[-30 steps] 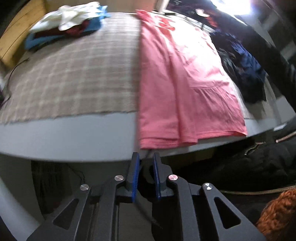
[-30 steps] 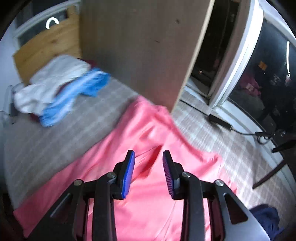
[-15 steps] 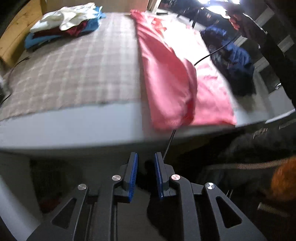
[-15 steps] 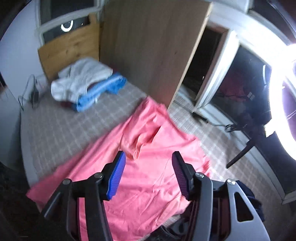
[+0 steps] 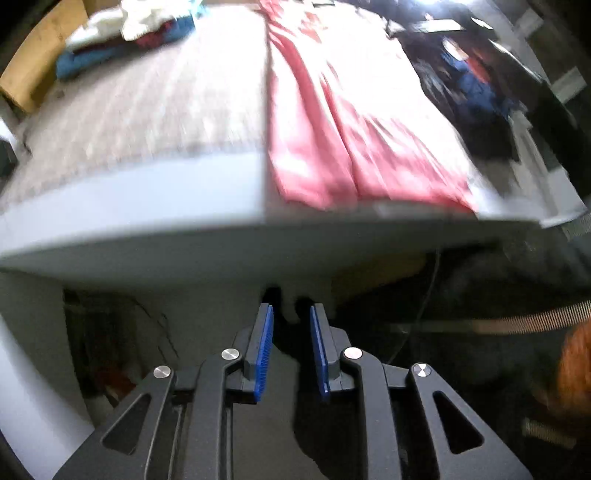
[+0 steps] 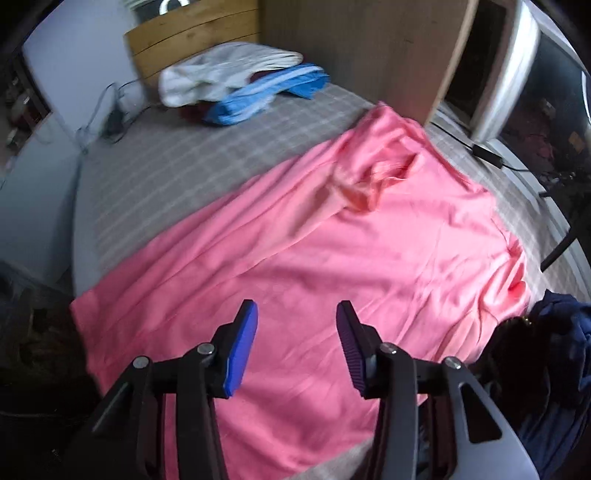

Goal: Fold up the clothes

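- Bed (image 6: 155, 170): covered by a grey checked sheet; a pale mattress edge (image 5: 147, 206) faces the left wrist camera.
- Pink garment (image 6: 314, 251): spread flat on the bed, lengthwise from the near edge towards the far end. In the right wrist view it covers most of the middle of the bed. Fabric is smooth with shallow creases. One long side is folded inward; in the left wrist view the garment (image 5: 332, 129) shows this as a lengthwise ridge. A small bunched flap sits near the far end. The near hem reaches the mattress edge. The left wrist view is motion-blurred, so fine detail cannot be read there.
- Clothes pile (image 6: 236, 81): white, blue and dark red items, at the far corner beside the wooden headboard (image 6: 192, 33), well apart from the pink garment.
- Dark blue clothes (image 6: 561, 350): heaped at the bed's right edge, just beside the pink garment.
- Right gripper (image 6: 295, 332): above the garment's near half, fingers wide apart, nothing between them.
- Left gripper (image 5: 291, 332): below the mattress edge, off the bed; fingers slightly apart, holding nothing.
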Tool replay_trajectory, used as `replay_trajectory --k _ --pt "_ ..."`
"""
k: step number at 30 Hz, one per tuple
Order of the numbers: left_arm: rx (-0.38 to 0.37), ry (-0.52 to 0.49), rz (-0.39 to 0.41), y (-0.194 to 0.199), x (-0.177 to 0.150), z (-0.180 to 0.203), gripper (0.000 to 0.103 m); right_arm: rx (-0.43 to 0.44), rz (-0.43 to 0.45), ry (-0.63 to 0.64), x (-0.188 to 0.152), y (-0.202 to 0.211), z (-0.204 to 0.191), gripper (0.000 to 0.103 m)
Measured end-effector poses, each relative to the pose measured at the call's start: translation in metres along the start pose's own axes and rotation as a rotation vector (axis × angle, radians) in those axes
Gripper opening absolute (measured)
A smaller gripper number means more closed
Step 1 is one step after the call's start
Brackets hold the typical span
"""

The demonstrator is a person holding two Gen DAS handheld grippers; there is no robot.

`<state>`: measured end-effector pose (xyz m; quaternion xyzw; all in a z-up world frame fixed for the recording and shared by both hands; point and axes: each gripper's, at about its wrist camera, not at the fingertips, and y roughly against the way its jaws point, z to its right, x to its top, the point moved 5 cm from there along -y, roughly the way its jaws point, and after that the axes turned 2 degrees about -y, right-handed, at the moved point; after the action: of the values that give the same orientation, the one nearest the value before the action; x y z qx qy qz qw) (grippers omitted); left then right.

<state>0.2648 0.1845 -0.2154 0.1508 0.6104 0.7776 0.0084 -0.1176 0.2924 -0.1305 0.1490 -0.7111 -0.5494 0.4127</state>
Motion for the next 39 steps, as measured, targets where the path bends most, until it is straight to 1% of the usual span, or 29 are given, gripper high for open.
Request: replay_trajectory --k 2,3,4,6,8,9,12,14,17,19,23,24,28,32,33,34,35,36,37,38,39 --pt "-0.007 -0.017 0.033 -0.005 0.022 0.002 0.020 -0.033 -0.001 0.032 0.006 0.008 -0.005 0.044" --pt "-0.010 -0.025 0.050 -0.008 0.033 0.003 0.020 -0.033 0.001 0.034 0.011 0.013 -0.004 0.044" --pt "-0.014 -0.034 0.066 -0.011 0.045 0.004 0.020 -0.035 0.008 0.035 0.017 0.017 -0.001 0.044" --pt "-0.020 -0.066 0.094 -0.017 0.062 0.013 0.021 -0.081 0.033 0.039 0.032 0.026 0.011 0.044" --pt "-0.017 -0.097 0.102 -0.026 0.072 0.025 0.023 -0.109 0.038 0.048 0.047 0.024 0.024 0.044" --pt "-0.019 -0.097 0.098 -0.030 0.075 0.027 0.023 -0.121 0.036 0.051 0.054 0.020 0.030 0.044" --pt "-0.015 -0.062 0.091 -0.036 0.079 0.024 0.023 -0.147 0.023 0.057 0.073 -0.005 0.047 0.044" --pt "-0.016 -0.044 0.108 -0.037 0.083 0.032 0.023 -0.125 0.001 0.028 0.085 -0.030 0.059 0.044" --pt "-0.045 -0.037 0.114 -0.043 0.087 0.047 0.023 -0.109 -0.017 -0.002 0.102 -0.064 0.073 0.044" --pt "-0.078 -0.035 0.103 -0.053 0.090 0.060 0.023 -0.118 -0.038 -0.038 0.112 -0.088 0.086 0.044" --pt "-0.082 -0.053 0.105 -0.070 0.100 0.079 0.023 -0.123 -0.076 -0.133 0.119 -0.123 0.108 0.044" --pt "-0.063 -0.068 0.098 -0.074 0.102 0.081 0.023 -0.113 -0.082 -0.159 0.119 -0.130 0.112 0.044" --pt "0.030 -0.118 0.063 -0.091 0.108 0.087 0.024 -0.084 -0.066 -0.182 0.120 -0.136 0.112 0.044" --pt "0.030 -0.093 0.049 -0.096 0.107 0.079 0.023 -0.057 -0.048 -0.198 0.120 -0.141 0.111 0.045" --pt "0.025 -0.091 0.052 -0.097 0.106 0.079 0.022 -0.050 -0.043 -0.203 0.120 -0.143 0.110 0.045" --pt "0.027 -0.094 0.055 -0.097 0.106 0.079 0.019 -0.043 -0.039 -0.207 0.120 -0.144 0.110 0.045" --pt "0.023 -0.100 0.055 -0.097 0.106 0.079 0.008 -0.036 -0.034 -0.211 0.120 -0.145 0.110 0.043" --pt "0.018 -0.106 0.054 -0.096 0.106 0.079 0.003 -0.029 -0.030 -0.215 0.120 -0.146 0.109 0.029" --pt "0.014 -0.112 0.054 -0.096 0.105 0.079 0.000 -0.035 -0.022 -0.206 0.120 -0.147 0.108 0.018" --pt "0.005 -0.106 0.061 -0.094 0.105 0.078 0.000 -0.035 -0.012 -0.196 0.120 -0.146 0.107 0.005" --pt "-0.003 -0.098 0.068 -0.091 0.105 0.077 0.000 -0.032 -0.003 -0.186 0.121 -0.144 0.105 0.005"
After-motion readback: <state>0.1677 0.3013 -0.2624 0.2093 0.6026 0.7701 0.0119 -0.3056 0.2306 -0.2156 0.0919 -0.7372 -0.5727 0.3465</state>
